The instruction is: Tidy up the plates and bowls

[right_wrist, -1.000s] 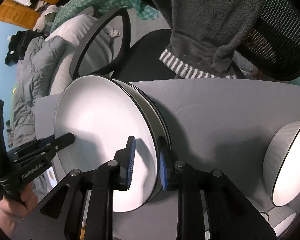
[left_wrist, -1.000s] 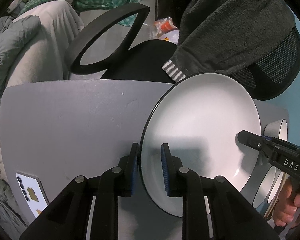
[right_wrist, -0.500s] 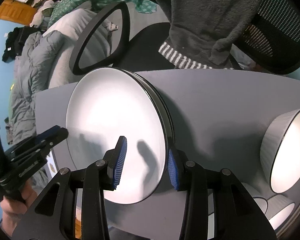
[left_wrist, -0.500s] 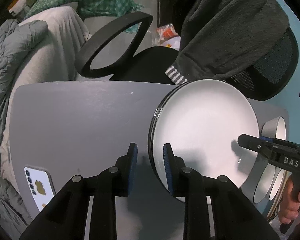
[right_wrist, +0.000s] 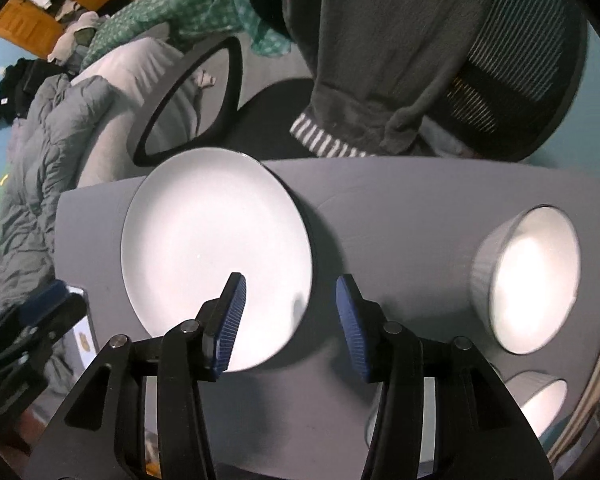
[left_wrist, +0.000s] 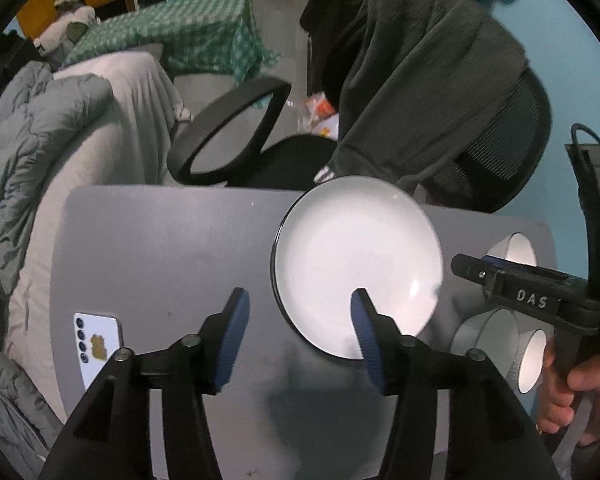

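Far left on my grey table (left_wrist: 160, 248) a white phone (left_wrist: 99, 346) lies face down near the left edge. My left gripper (left_wrist: 298, 330) is spread wide, holding nothing; its left pad sits over bare table, its right pad (left_wrist: 365, 334) overlaps the near rim of the plate in view, contact unclear. The white plate (left_wrist: 358, 264) with a dark rim lies flat at mid table; I can't tell if another is under it. From the right wrist, same plate (right_wrist: 216, 252) left of centre, my right gripper (right_wrist: 290, 322) also wide, empty, left pad over the plate's near edge, right pad over table. Right of that, a ribbed grey bowl (right_wrist: 528, 276), white inside, well apart from the plate; a second bowl (right_wrist: 540, 398) nearer, bottom right. Chair (right_wrist: 520, 80) with a dark garment behind the table's far edge.
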